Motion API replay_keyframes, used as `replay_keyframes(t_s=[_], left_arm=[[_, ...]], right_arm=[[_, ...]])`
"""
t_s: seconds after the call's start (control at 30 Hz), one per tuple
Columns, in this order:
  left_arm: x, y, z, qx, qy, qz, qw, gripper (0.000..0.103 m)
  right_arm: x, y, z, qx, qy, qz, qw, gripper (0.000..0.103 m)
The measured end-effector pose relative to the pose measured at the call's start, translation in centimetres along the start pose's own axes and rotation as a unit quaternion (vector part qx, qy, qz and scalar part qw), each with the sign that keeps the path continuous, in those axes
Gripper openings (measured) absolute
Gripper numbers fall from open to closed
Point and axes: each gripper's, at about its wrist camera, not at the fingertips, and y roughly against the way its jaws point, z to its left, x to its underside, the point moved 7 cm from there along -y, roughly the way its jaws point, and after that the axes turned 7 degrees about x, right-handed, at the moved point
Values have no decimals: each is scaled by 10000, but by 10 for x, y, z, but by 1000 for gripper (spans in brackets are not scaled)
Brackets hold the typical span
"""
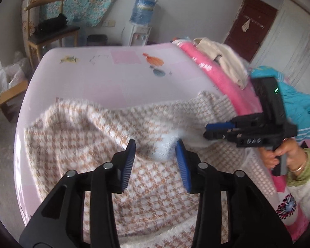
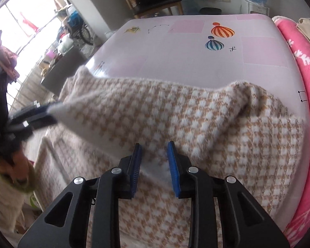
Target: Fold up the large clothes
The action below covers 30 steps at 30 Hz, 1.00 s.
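A tan-and-white houndstooth knit garment (image 1: pixel 150 186) lies spread on a pale pink table (image 1: pixel 105 78); it also shows in the right wrist view (image 2: pixel 196 128). In the right wrist view my left gripper (image 2: pixel 45 113) at the far left is shut on a sleeve or edge of the garment (image 2: pixel 76 105) and lifts it. In the left wrist view its blue pads (image 1: pixel 130 161) look parted around white cloth (image 1: pixel 165 146). My right gripper (image 1: pixel 208 130) sits at the right with fingers close together, touching the cloth; in its own view (image 2: pixel 155 146) the pads stand apart above the garment.
A rolled pink blanket (image 1: pixel 217 76) with cream cloth (image 1: pixel 223 60) on it lines the table's right side. A wooden chair (image 1: pixel 49 31), a water dispenser (image 1: pixel 140 18) and a brown door (image 1: pixel 254 24) stand behind. Balloon prints (image 2: pixel 222 32) mark the tabletop.
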Motion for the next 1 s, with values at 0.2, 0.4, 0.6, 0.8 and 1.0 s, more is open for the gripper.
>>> replay_keyframes(t_s=[0.2, 0.4, 0.6, 0.8, 1.0], left_arm=[[-45, 26, -1, 496, 268, -882, 9945, 40], [-26, -67, -23, 838, -27, 638, 9944, 40], [13, -82, -8, 583, -29, 1233, 9907, 38], [32, -56, 2, -41, -332, 1187, 9924, 38], [29, -66, 0, -622, -707, 1046, 9900, 38]], right_arm=[[-1, -2, 5, 210, 377, 41, 9991, 26], [-2, -1, 5, 272, 374, 147, 9988, 26], [4, 3, -1, 248, 335, 165, 9990, 26], [-9, 29, 0, 656, 301, -36, 9974, 24], [-3, 2, 7, 1431, 1050, 27, 9841, 24]])
